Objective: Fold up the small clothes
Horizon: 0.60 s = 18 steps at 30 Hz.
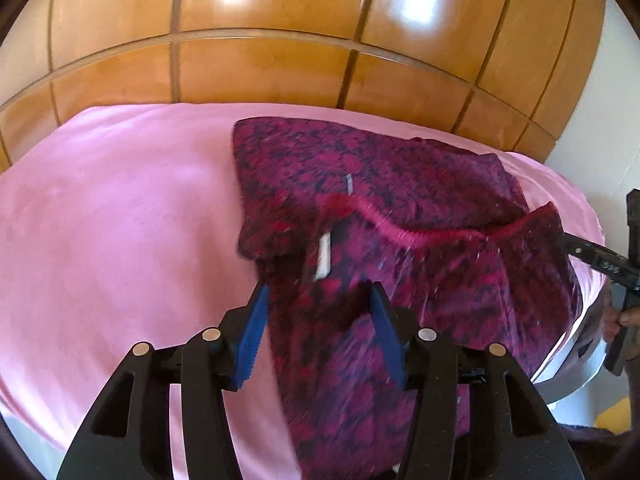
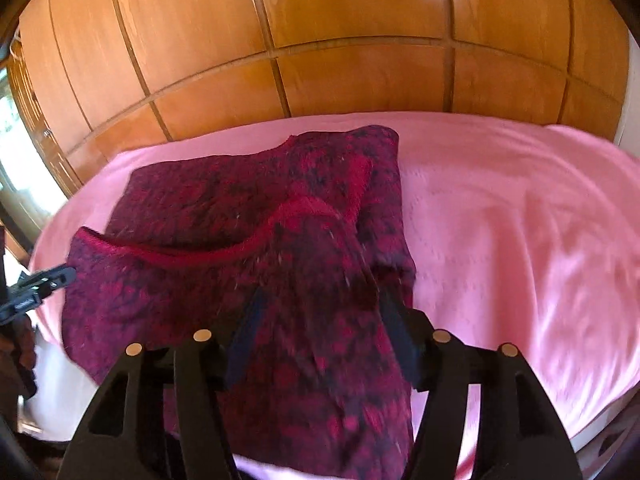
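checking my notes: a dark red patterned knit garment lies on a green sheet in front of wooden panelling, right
Not quite: the sheet is pink, not green, as both wrist views show. The rest holds: the dark red patterned knit garment lies on it in front of the wooden panelling.

Both wrist views look closely down at one garment (image 1: 400, 208) from opposite ends.

A bedroom in a home. A bed with a pink sheet (image 1: 120, 208) fills the view from nine to three o'clock, and glossy wooden wardrobe panels (image 1: 260, 12) rise behind it at twelve. A white wall (image 1: 616, 92) shows at two.
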Available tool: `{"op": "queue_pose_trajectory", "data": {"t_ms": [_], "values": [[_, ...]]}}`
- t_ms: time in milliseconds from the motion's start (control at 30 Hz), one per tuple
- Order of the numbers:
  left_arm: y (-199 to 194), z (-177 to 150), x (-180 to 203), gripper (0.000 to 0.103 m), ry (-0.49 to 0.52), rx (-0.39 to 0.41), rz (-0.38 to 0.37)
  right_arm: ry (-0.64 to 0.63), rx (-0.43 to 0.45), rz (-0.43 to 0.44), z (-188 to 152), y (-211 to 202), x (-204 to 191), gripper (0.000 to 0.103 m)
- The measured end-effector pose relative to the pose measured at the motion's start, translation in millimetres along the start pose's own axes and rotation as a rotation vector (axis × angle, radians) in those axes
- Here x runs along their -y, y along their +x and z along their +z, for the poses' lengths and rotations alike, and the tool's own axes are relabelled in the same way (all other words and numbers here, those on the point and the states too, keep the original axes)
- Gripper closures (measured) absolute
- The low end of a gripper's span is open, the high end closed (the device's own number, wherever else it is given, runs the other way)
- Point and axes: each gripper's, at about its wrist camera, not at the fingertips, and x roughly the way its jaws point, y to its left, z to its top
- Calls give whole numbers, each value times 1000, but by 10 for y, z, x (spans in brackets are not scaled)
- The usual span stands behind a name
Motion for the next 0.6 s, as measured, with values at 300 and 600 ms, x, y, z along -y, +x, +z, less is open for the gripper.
{"op": "queue_pose_trajectory", "data": {"t_ms": [300, 600], "values": [[136, 50, 253, 60, 109, 15, 72, 37, -50, -43, -26, 442, 85, 34], [184, 57, 223, 69, 89, 9, 93, 77, -54, -22, -54, 506, 176, 33]]}}
